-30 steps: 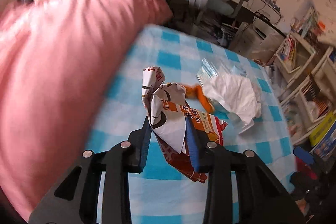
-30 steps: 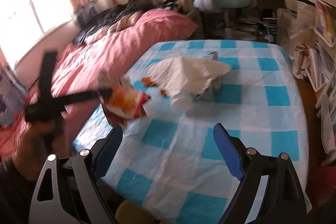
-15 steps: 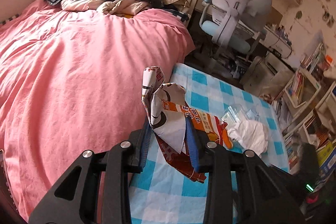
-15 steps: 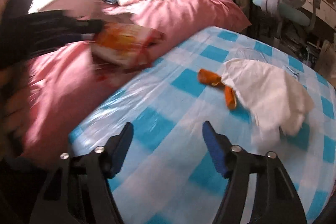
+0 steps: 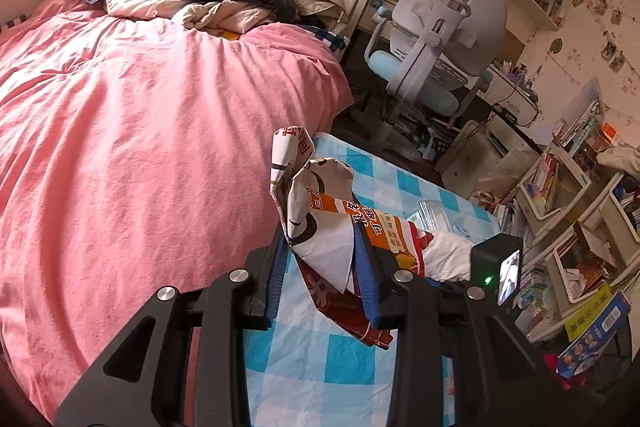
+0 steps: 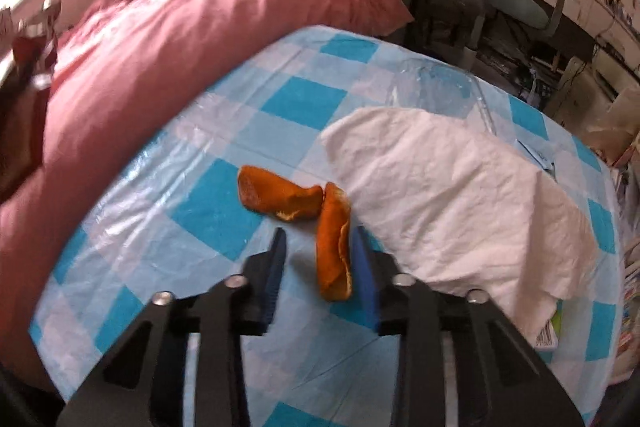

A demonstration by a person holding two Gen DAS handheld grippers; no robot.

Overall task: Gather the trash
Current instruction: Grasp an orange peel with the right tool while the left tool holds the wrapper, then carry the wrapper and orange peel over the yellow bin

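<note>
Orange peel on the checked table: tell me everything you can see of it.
The orange peel lies on the blue-and-white checked tablecloth as two curled, dried-looking strips meeting at an angle. One strip runs between the fingers of the right hand-held gripper, close against its right finger; the jaws are not yet shut on it. A crumpled white tissue lies right beside it.

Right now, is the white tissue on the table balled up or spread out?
Spread out. The tissue lies open and wrinkled over the checked table, beside the orange peel.

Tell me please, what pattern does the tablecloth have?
Blue-and-white checks on the tablecloth, clearest in the right wrist view.
</note>
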